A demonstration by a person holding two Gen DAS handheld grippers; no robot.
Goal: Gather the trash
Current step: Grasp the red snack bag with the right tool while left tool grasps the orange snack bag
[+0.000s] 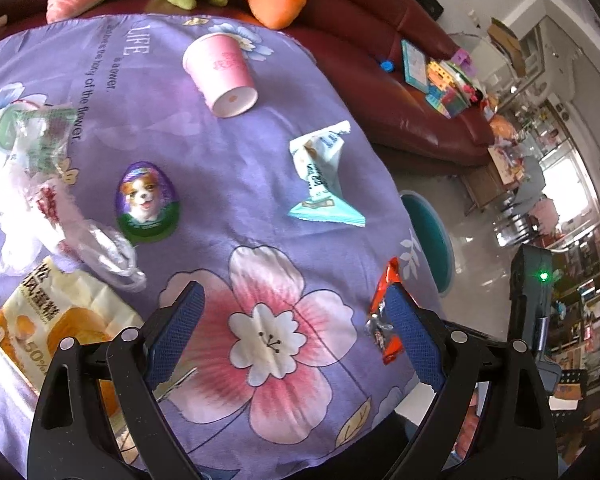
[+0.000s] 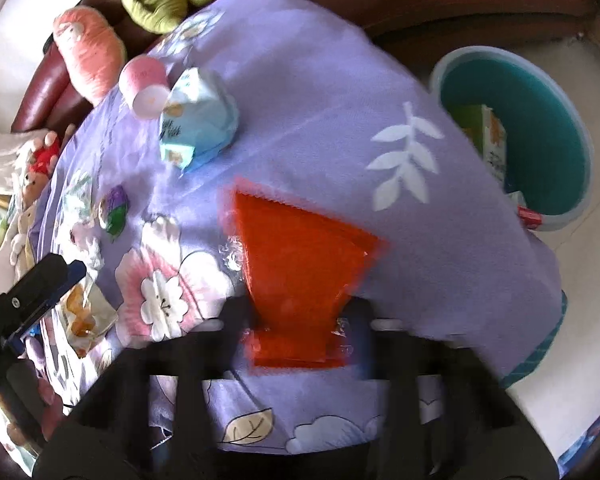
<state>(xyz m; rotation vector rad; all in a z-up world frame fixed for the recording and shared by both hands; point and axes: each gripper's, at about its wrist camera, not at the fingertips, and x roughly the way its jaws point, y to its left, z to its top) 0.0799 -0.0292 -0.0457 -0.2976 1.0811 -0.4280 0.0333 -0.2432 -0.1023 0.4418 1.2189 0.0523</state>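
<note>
**Red wrapper pinched, more litter waiting**

Left wrist view: our left gripper (image 1: 296,336) hangs with jaws spread and empty above the purple floral cloth (image 1: 228,152). The pink paper cup (image 1: 222,74), the blue-white wrapper (image 1: 324,172) and the clear plastic bag (image 1: 100,256) lie apart; we judge all of them light and crushable, best taken at a free edge.

Right wrist view: our right gripper (image 2: 300,332) has its jaws pressed onto the red wrapper (image 2: 296,256) at its lower end. We expect thin, slippery, floppy foil. The teal bin (image 2: 524,136) stands beside the cloth's edge.
</note>
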